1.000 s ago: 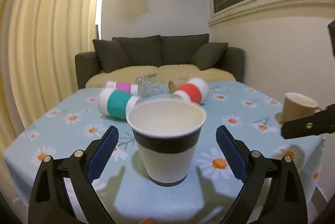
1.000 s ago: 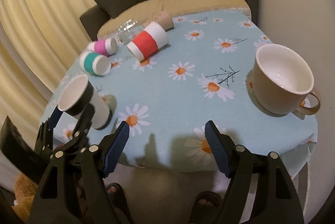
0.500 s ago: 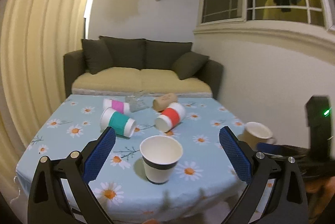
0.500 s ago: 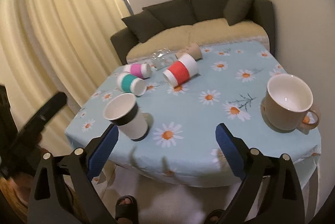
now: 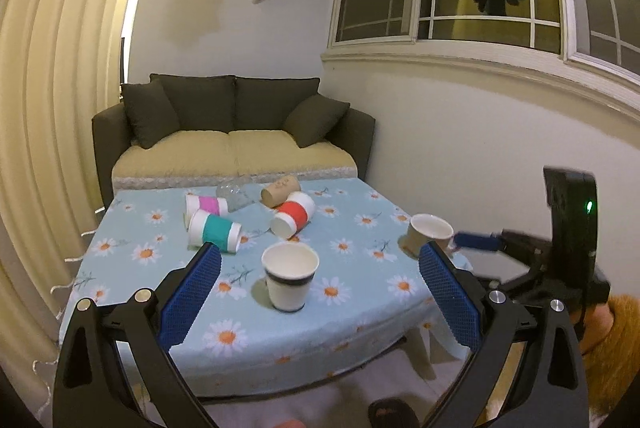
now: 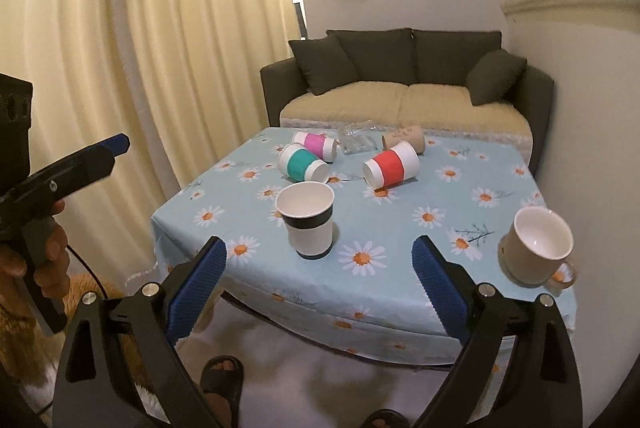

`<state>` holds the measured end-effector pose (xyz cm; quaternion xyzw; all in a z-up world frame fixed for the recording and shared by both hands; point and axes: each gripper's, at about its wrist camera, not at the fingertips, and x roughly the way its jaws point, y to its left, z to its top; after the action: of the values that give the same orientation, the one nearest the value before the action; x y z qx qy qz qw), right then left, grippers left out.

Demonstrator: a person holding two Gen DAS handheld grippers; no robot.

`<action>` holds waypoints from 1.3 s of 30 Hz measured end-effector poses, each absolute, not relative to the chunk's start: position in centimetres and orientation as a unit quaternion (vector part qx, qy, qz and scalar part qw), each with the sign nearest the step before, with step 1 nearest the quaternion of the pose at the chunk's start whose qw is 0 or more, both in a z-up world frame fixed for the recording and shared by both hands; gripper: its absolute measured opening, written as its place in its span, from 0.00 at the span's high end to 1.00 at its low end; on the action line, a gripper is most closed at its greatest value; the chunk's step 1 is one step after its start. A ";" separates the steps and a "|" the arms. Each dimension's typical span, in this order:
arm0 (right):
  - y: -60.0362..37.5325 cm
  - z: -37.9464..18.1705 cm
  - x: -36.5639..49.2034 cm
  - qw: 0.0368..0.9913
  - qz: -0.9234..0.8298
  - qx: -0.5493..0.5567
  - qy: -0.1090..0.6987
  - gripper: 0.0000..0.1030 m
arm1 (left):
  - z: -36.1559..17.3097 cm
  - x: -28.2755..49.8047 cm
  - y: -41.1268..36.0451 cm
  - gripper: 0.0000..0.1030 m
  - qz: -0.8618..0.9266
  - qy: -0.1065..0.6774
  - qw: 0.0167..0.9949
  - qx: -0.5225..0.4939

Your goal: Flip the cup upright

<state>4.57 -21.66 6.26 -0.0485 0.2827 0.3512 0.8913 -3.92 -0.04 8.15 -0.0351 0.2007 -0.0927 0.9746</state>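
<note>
A white paper cup with a black band [image 5: 290, 280] [image 6: 309, 224] stands upright near the front edge of the daisy-print table [image 5: 132, 292] [image 6: 480, 168]. A teal-banded cup [image 5: 214, 230] [image 6: 302, 164], a pink-banded cup [image 5: 206, 205] [image 6: 315, 144], a red-banded cup [image 5: 293, 214] [image 6: 391, 169] and a brown cup [image 5: 280, 190] [image 6: 404, 139] lie on their sides further back. My left gripper [image 5: 320, 292] is open and empty, held back from the table. My right gripper [image 6: 320, 280] is open and empty, also off the front edge.
A beige mug [image 5: 428, 233] [image 6: 536, 248] stands upright at the table's right front corner. A clear glass [image 5: 234, 195] [image 6: 358, 140] lies among the fallen cups. A dark sofa [image 5: 232, 132] stands behind the table, curtains on the left, a wall on the right.
Both grippers have drawn back and up from the table. The left one was open around the black-banded cup a second ago and is now well clear of it; the cup stays upright.
</note>
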 end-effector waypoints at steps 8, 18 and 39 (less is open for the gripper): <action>-21.2 5.4 2.8 0.897 0.346 -0.079 0.262 0.10 | 4.7 -5.8 2.6 0.06 -0.070 0.222 0.972 -0.037; -21.1 2.7 3.6 0.898 0.341 -0.089 0.264 0.10 | 1.5 -4.5 3.8 0.06 -0.047 0.249 0.967 -0.019; -20.8 2.1 3.6 0.896 0.342 -0.088 0.269 0.10 | 0.5 -3.3 3.2 0.06 -0.056 0.275 0.960 -0.025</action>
<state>3.64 -20.79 2.05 -0.0876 0.2686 0.3424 0.8961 -3.34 3.23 0.53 -0.0247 0.2746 -0.0561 0.9596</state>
